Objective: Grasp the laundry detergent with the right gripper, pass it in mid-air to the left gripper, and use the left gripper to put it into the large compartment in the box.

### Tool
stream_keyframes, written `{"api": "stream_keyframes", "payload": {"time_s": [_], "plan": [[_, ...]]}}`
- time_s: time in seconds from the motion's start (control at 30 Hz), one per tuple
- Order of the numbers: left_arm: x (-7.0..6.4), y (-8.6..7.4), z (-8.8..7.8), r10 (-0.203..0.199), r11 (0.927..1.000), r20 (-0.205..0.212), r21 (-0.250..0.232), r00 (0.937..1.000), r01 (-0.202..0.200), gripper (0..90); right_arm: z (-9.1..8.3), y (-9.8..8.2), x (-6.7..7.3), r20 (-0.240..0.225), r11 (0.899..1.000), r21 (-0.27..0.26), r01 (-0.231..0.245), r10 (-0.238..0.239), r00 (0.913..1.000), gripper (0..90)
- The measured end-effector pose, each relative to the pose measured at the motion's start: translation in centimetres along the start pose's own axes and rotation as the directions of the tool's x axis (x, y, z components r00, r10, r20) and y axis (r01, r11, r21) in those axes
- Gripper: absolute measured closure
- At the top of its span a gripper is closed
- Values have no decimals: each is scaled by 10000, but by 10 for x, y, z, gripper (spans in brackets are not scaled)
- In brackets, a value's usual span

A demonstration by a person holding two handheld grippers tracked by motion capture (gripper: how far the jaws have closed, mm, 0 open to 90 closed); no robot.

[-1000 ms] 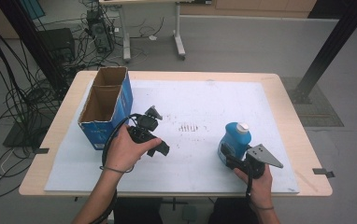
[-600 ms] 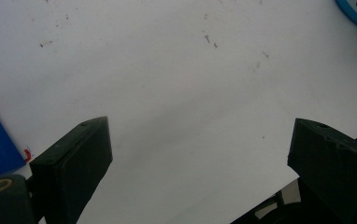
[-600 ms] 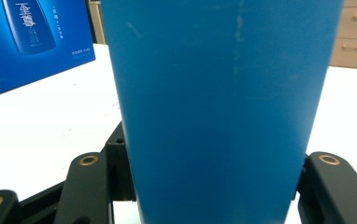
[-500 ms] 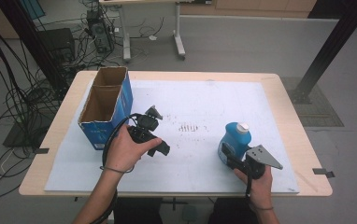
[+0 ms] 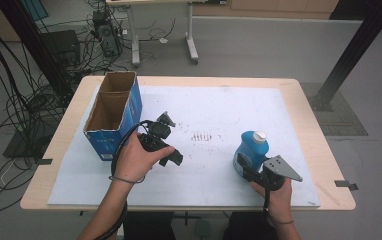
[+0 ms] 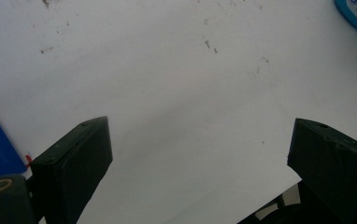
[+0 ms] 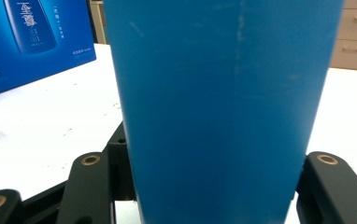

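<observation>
Right claw [image 5: 244, 167] newly tightened round upright blue, white-capped bottle [image 5: 252, 149].

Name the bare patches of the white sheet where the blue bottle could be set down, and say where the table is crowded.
Free: the far right stretch of the white sheet beyond the blue bottle, and the middle strip between the left gripper and that bottle. Crowded: the left edge, where the open cardboard box stands beside the left gripper, and the near right, where the right gripper clamps the bottle.

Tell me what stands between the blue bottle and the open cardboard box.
The left tongs, held open just above the white sheet, sit roughly on that line, right beside the cardboard box. The blue bottle is clamped in the right tongs.
</observation>
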State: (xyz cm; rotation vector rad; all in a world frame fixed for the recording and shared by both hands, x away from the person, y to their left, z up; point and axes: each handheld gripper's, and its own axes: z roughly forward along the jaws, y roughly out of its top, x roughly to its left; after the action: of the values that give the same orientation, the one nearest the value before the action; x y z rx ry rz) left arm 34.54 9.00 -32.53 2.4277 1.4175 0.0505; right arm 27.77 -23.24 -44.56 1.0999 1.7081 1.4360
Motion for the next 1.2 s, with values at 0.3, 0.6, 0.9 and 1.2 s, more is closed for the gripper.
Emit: {"api": "stream_keyframes", "payload": {"time_s": [0.3, 0.6, 0.9, 1.2], "plan": [[0, 5, -1, 13, 10000, -24, -16, 10000, -13, 68, 0, 0, 0, -39, 10000, -30, 10, -10, 10000, 431], [-1, 7, 1, 42, 10000, -18, 71, 10000, -42, 68, 0, -1, 0, -18, 10000, -95, -8, 8, 10000, 430], [0, 7, 0, 22, 9999, -61, 108, 10000, -21, 68, 0, -1, 0, -13, 10000, -67, -13, 13, 10000, 429], [0, 8, 1, -24, 9999, -185, 128, 9998, 27, 68, 0, -1, 0, 2, 10000, -62, -17, 17, 10000, 428]]}}
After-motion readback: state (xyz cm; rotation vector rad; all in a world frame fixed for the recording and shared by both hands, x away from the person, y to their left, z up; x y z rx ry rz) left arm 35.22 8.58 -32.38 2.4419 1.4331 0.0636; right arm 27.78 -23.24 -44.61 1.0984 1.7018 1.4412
